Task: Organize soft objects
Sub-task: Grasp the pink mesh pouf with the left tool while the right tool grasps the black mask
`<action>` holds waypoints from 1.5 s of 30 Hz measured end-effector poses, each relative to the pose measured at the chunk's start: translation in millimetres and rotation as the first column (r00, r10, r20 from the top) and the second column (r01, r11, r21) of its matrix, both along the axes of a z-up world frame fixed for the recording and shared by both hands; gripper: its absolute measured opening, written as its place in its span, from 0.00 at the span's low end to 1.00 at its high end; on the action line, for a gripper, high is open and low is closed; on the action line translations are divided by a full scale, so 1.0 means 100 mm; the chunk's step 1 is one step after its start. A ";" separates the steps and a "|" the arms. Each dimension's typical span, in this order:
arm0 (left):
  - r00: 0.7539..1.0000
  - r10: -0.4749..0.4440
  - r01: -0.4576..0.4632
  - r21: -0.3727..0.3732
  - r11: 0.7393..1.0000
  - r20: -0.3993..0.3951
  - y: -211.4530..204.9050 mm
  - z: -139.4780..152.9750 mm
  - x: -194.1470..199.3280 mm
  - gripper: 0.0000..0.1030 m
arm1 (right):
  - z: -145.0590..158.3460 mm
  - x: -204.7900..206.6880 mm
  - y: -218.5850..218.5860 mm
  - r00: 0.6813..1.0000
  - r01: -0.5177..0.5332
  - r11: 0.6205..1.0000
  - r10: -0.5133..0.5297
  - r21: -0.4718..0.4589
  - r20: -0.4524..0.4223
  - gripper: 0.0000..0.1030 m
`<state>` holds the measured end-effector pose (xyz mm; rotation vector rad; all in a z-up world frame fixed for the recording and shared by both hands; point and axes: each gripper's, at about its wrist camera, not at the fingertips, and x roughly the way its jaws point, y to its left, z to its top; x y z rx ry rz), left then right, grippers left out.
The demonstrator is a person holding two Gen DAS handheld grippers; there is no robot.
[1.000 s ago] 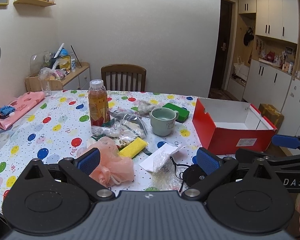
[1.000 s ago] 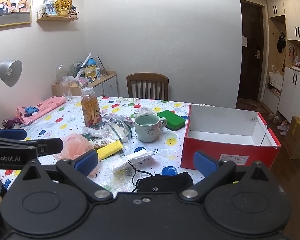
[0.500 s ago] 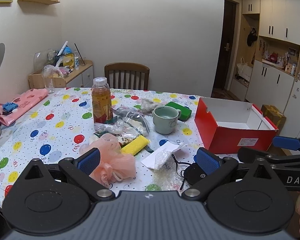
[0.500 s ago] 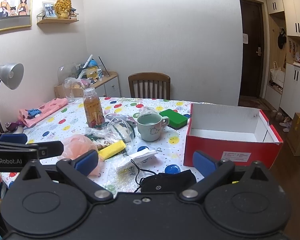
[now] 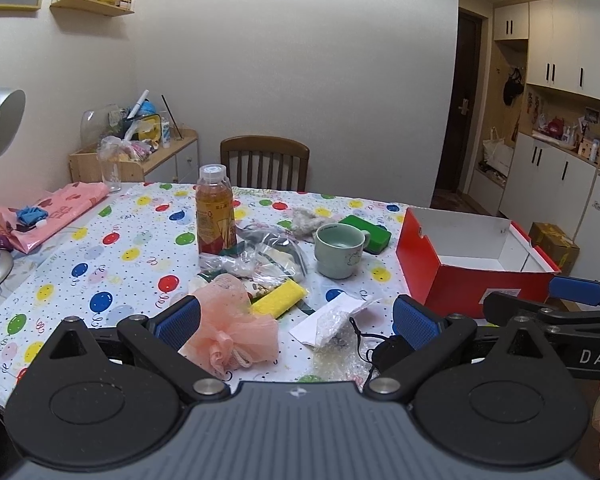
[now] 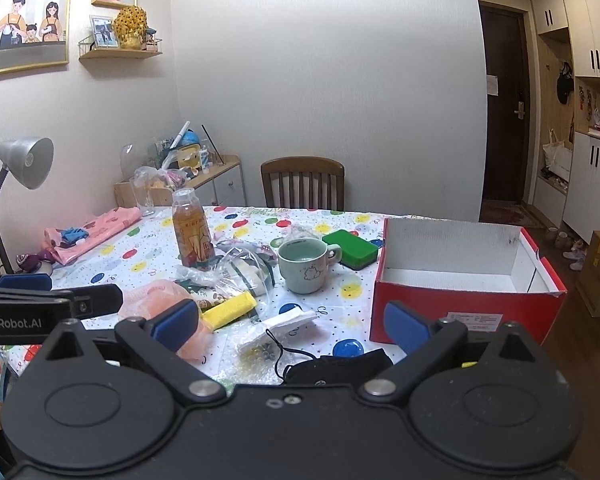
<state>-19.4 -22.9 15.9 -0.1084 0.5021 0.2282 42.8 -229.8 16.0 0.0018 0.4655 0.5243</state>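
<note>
A pink mesh bath pouf (image 5: 230, 326) lies near the table's front edge, with a yellow sponge (image 5: 278, 300) just behind it. A green sponge (image 5: 366, 234) sits behind the cup, and a black face mask (image 6: 336, 366) lies at the front edge. An open red box (image 5: 466, 276) with a white inside stands at the right. My left gripper (image 5: 296, 322) is open and empty, held above the front edge near the pouf. My right gripper (image 6: 288, 324) is open and empty, over the mask. Each gripper shows in the other's view.
On the balloon-print tablecloth (image 5: 112, 256) stand a tea bottle (image 5: 215, 210) and a pale green cup (image 5: 338, 250), with crumpled clear plastic bags (image 5: 268, 256) and a white packet (image 5: 332, 318). Pink cloth (image 5: 48, 212) lies at far left. A chair (image 5: 265, 162) stands behind.
Both grippers have drawn back and risen a little, so the table looks lower and farther. Both jaws have stayed open. Nothing on the table has moved.
</note>
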 end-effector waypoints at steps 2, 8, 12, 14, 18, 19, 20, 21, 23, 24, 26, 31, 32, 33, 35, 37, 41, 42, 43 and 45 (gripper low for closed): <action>1.000 0.004 -0.004 0.001 1.000 0.004 -0.01 0.01 -0.01 1.00 | 0.00 0.00 -0.01 1.000 -0.001 1.000 0.001 0.002 0.001 0.96; 1.000 0.002 -0.002 0.001 1.000 0.013 -0.03 0.03 -0.04 1.00 | 0.00 -0.01 -0.01 1.000 -0.025 1.000 0.025 0.012 -0.002 0.96; 1.000 0.000 0.000 -0.009 1.000 0.010 -0.03 0.02 -0.05 1.00 | -0.02 0.01 -0.02 0.999 -0.028 1.000 0.028 0.015 -0.022 0.96; 1.000 0.001 -0.001 -0.011 1.000 0.007 -0.02 0.01 -0.05 1.00 | -0.03 0.02 -0.02 0.999 -0.027 1.000 0.027 0.015 -0.030 0.97; 1.000 -0.011 0.011 -0.012 1.000 0.006 -0.01 0.00 -0.01 1.00 | -0.08 0.06 0.00 0.999 -0.025 1.000 0.025 0.009 -0.045 0.97; 1.000 -0.014 0.014 -0.015 1.000 0.003 0.00 -0.01 0.01 1.00 | -0.09 0.08 0.02 0.999 -0.021 1.000 0.021 0.001 -0.048 0.97; 1.000 -0.022 0.022 -0.023 0.999 0.001 0.02 -0.03 0.03 1.00 | -0.11 0.09 0.03 0.998 -0.018 1.000 0.018 -0.003 -0.052 0.97; 1.000 -0.031 0.031 -0.034 0.999 0.000 0.04 -0.04 0.05 1.00 | -0.13 0.12 0.03 0.998 -0.013 1.000 0.013 -0.006 -0.060 0.97; 0.999 -0.042 0.041 -0.033 0.999 -0.007 0.07 -0.08 0.10 1.00 | -0.18 0.18 0.06 0.997 -0.008 1.000 0.007 -0.020 -0.078 0.96; 0.999 -0.038 0.037 -0.016 0.999 -0.015 0.08 -0.11 0.14 1.00 | -0.20 0.21 0.07 0.997 0.000 1.000 -0.002 -0.030 -0.082 0.96; 0.999 -0.041 0.041 0.011 0.999 -0.034 0.13 -0.18 0.23 1.00 | -0.27 0.30 0.10 0.995 0.008 0.999 -0.013 -0.048 -0.100 0.96; 0.995 -0.044 0.047 0.034 0.998 -0.088 0.36 -0.42 0.49 1.00 | -0.51 0.52 0.17 0.984 0.019 0.995 -0.036 -0.096 -0.176 0.92; 0.994 -0.045 0.049 0.034 0.998 -0.103 0.42 -0.47 0.55 1.00 | -0.58 0.56 0.20 0.982 0.021 0.993 -0.042 -0.116 -0.186 0.90; 0.992 -0.041 0.046 0.036 0.998 -0.118 0.48 -0.53 0.61 1.00 | -0.64 0.60 0.22 0.979 0.019 0.991 -0.046 -0.136 -0.197 0.89; 0.990 -0.038 0.044 0.038 0.998 -0.138 0.60 -0.62 0.72 1.00 | -0.76 0.67 0.26 0.974 0.021 0.985 -0.059 -0.171 -0.220 0.84; 0.988 -0.031 0.040 0.057 0.998 -0.150 0.72 -0.69 0.82 1.00 | -0.88 0.75 0.29 0.968 0.018 0.981 -0.065 -0.191 -0.244 0.83; 0.983 -0.008 0.024 0.085 0.996 -0.182 0.98 -0.84 1.01 0.99 | -1.09 0.92 0.34 0.952 0.022 0.970 -0.095 -0.244 -0.291 0.77; 0.982 0.001 0.016 0.086 0.996 -0.190 1.04 -0.87 1.06 0.99 | -1.15 0.97 0.35 0.946 0.034 0.965 -0.115 -0.258 -0.303 0.77; 0.980 0.009 0.008 0.082 0.997 -0.199 1.11 -0.91 1.10 0.99 | -1.19 1.02 0.34 0.940 0.047 0.963 -0.133 -0.264 -0.316 0.76; 0.977 0.005 0.007 0.055 0.998 -0.214 1.22 -0.96 1.18 0.99 | -1.27 1.11 0.32 0.928 0.077 0.959 -0.169 -0.272 -0.332 0.76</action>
